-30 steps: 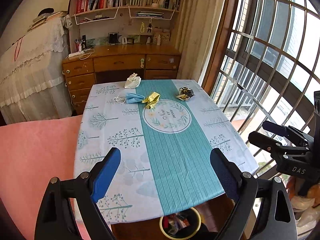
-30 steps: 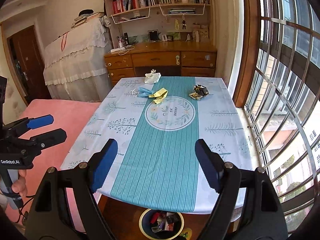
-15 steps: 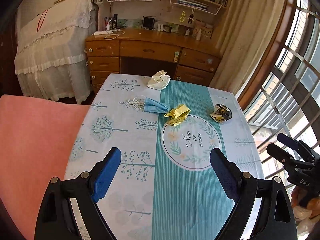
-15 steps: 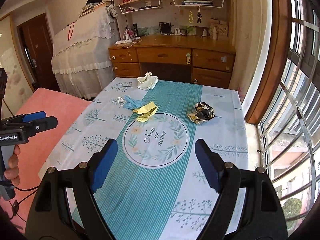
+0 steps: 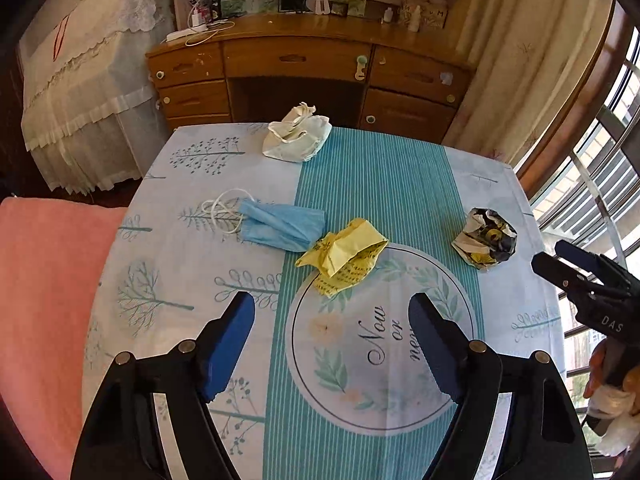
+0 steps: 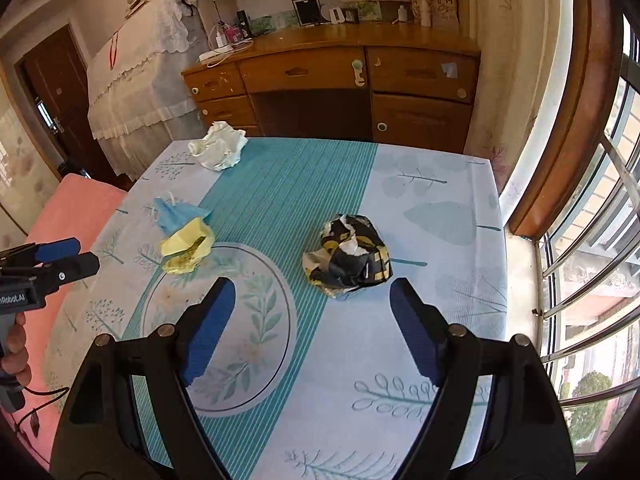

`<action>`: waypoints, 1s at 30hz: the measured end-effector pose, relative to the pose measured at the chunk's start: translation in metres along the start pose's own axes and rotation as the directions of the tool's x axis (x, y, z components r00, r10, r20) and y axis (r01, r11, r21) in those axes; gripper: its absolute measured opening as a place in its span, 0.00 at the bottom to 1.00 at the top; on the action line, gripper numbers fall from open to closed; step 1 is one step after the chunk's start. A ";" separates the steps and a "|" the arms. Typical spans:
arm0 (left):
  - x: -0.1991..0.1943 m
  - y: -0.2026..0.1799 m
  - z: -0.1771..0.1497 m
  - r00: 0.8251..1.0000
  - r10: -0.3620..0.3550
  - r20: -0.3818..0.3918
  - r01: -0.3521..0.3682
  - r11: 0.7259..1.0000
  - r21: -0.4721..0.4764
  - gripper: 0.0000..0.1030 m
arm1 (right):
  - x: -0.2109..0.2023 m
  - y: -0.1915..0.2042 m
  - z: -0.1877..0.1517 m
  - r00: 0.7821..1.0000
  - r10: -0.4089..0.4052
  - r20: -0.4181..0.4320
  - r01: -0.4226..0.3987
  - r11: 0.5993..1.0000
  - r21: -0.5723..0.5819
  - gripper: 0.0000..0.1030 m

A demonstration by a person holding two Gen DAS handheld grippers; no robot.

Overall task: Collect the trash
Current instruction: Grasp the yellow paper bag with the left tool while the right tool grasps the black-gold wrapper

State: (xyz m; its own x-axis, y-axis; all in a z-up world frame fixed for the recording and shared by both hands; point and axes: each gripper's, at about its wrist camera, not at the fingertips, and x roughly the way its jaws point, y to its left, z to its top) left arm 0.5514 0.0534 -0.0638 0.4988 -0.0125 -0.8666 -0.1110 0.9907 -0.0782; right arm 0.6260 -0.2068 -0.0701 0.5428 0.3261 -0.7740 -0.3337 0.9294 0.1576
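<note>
**Both grippers over worktop, four bits of trash still lying on it**

Left gripper (image 5: 331,322) hangs above the worktop (image 5: 400,184), tipped down. Its jaws are closing but still wide apart, with nothing between them, only the printed cloth below. Just beyond its tips lies a crumpled yellow wrapper (image 5: 344,255), near the middle of the cloth at the edge of the round print. A blue face mask (image 5: 280,226) touches the wrapper's left end, with white ear loops trailing to its left. A crumpled white paper bag (image 5: 298,138) sits at the far edge of the worktop, well apart from the others. A dark crumpled wrapper (image 5: 485,244) in black, white and yellow sits to the right, apart from the yellow one.

Right gripper (image 6: 312,306) also hangs above the worktop, jaws wide open, gripping nothing. The dark crumpled wrapper (image 6: 348,258) lies just beyond its tips, roughly centred between them, not touched. From this view the yellow wrapper (image 6: 186,248) and face mask (image 6: 172,212) are off to the left, the white bag (image 6: 218,146) at the far left corner.

Each gripper shows at the edge of the other's view, each held by a hand (image 6: 14,350). A wooden desk (image 5: 304,68) stands behind the worktop, a pink cushion (image 5: 44,280) on the left, a barred window (image 6: 592,240) on the right.
</note>
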 end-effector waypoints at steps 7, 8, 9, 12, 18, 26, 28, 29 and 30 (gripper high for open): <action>0.055 -0.025 0.018 0.998 0.045 -0.044 -0.044 0.999 0.030 0.79 | 0.066 -0.026 0.017 0.999 -0.006 -0.040 0.007 0.999 0.035 0.75; 0.062 -0.029 0.019 0.997 0.054 -0.051 -0.052 0.998 0.041 0.79 | 0.074 -0.029 0.019 0.999 -0.010 -0.045 0.012 0.999 0.033 0.75; 0.069 -0.033 0.020 0.996 0.065 -0.058 -0.062 0.997 0.053 0.79 | 0.079 -0.030 0.019 0.999 -0.011 -0.048 0.012 0.999 0.031 0.75; 0.092 -0.044 0.020 0.991 0.110 -0.076 -0.102 0.990 0.098 0.79 | 0.094 -0.033 0.020 0.998 -0.007 -0.062 0.008 1.000 0.023 0.75; 0.129 -0.050 0.022 0.980 0.169 -0.107 -0.157 0.981 0.111 0.70 | 0.103 -0.028 0.009 0.995 0.000 -0.097 0.001 1.000 0.007 0.65; 0.147 -0.043 0.027 0.982 0.131 -0.135 -0.126 0.991 0.047 0.28 | 0.102 -0.026 0.001 0.995 0.048 -0.087 -0.046 0.999 0.022 0.47; 0.144 -0.042 0.027 0.986 0.106 -0.131 -0.102 0.994 0.037 0.25 | 0.098 -0.025 -0.001 0.994 0.059 -0.090 -0.056 0.998 0.030 0.46; 0.141 -0.042 0.026 0.988 0.091 -0.126 -0.088 0.996 0.031 0.25 | 0.096 -0.024 -0.003 0.994 0.067 -0.092 -0.064 0.997 0.033 0.45; 0.136 -0.042 0.024 0.989 0.079 -0.122 -0.076 0.997 0.027 0.24 | 0.093 -0.024 -0.005 0.993 0.075 -0.094 -0.072 0.997 0.036 0.45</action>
State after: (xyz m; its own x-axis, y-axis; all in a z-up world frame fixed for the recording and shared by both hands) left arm 0.6447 0.0131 -0.1669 0.3798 0.0496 -0.9237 -0.1257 0.9921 0.0016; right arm 0.6806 -0.1992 -0.1490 0.4418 0.3769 -0.8141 -0.3434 0.9094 0.2347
